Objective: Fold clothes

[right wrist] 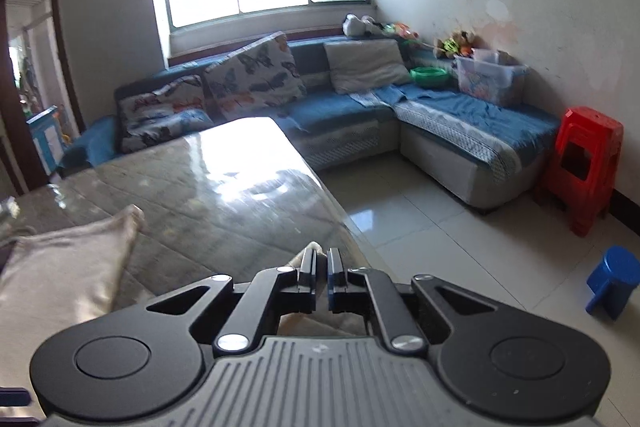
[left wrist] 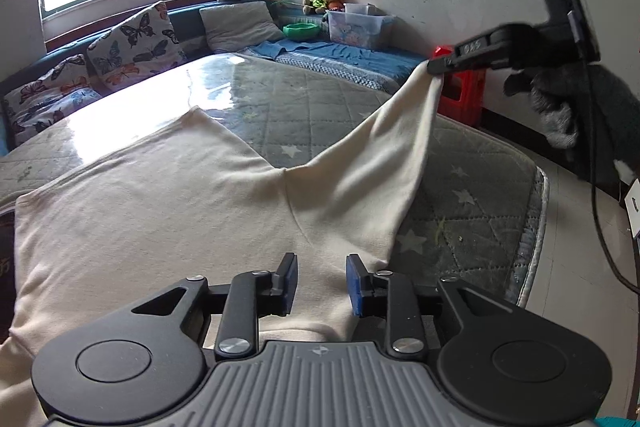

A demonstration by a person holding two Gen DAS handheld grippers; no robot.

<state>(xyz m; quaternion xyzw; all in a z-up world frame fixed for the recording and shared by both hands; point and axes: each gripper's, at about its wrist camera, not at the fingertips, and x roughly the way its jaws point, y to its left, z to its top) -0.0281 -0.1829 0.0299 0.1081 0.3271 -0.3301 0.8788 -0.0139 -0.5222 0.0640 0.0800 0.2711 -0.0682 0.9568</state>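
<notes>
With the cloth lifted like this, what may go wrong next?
1. The right tool pinches only a small tip of the cream garment; if pulled harder, it may slip out.
2. The left tool is open above the garment and pins nothing, so the whole piece may drag across the glossy table instead of folding.

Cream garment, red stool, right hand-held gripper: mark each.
cream garment (left wrist: 160, 219), left wrist view, flat body panel.
red stool (right wrist: 588, 155), right wrist view, front face.
right hand-held gripper (right wrist: 321, 259), right wrist view, between fingertips.
</notes>
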